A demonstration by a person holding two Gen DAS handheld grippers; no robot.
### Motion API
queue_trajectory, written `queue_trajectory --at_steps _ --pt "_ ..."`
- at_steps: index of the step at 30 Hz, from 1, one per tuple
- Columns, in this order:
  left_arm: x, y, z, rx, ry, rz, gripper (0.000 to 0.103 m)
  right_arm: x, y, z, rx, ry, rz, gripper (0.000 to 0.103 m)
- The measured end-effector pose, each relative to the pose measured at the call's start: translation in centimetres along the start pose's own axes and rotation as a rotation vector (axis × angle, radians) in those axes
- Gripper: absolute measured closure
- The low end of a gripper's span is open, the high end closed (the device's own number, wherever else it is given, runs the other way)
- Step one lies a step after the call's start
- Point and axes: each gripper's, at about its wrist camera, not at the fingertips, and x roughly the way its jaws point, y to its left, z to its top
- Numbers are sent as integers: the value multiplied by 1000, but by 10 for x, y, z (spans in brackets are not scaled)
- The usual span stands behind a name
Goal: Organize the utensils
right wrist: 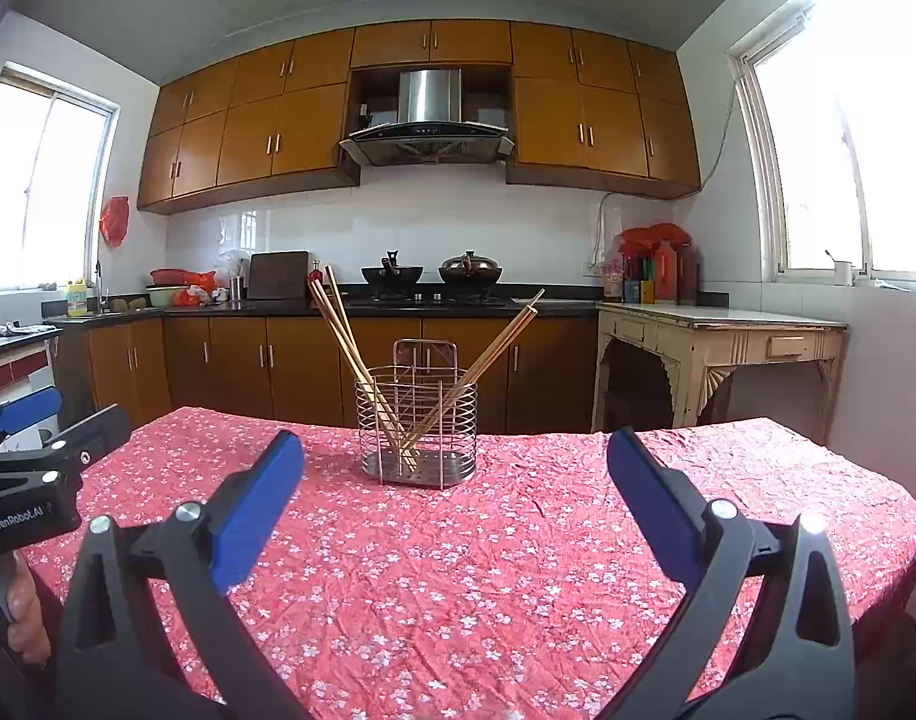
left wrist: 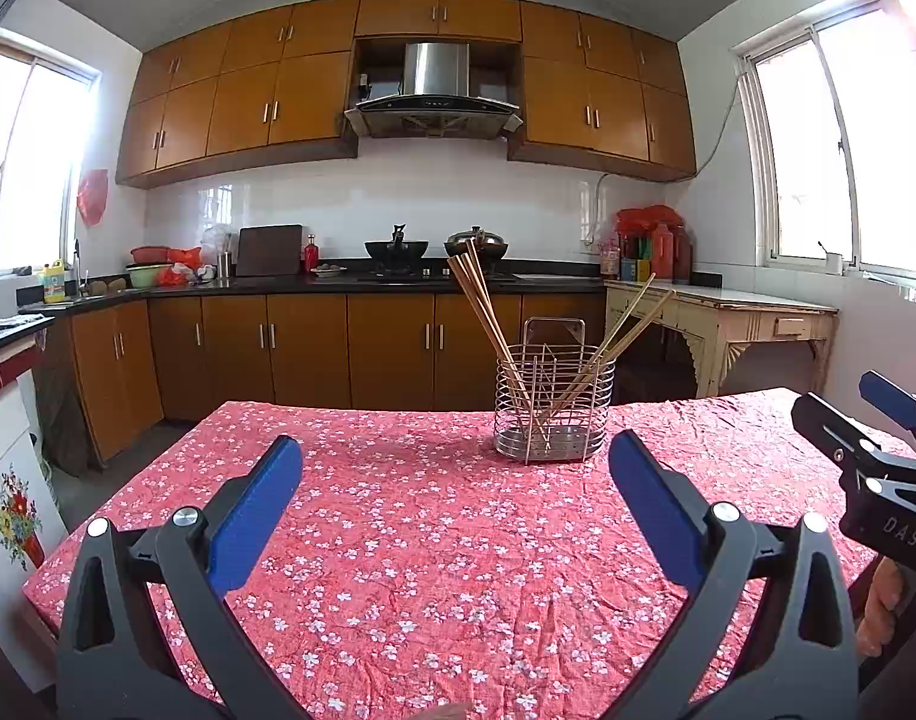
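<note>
Wire utensil holder (left wrist: 552, 407) stands upright on the floral red tablecloth (left wrist: 410, 540), toward its far edge, wooden chopsticks (left wrist: 487, 324) fanned inside: one bunch leaning left, another (left wrist: 628, 330) leaning right. Left gripper (left wrist: 455, 483) hovers in front of the holder, blue pads spread wide, empty; right gripper (right wrist: 455, 480) likewise gaping, nothing held

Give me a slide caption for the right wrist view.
Open right gripper faces a wire utensil holder of chopsticks on a floral tablecloth.
</note>
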Motion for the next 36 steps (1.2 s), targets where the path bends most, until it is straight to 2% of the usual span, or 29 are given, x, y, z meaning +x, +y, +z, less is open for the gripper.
queue_trajectory --at_steps 36 --pt "0 -2 3 4 3 11 2 -2 -1 -1 2 -8 1 4"
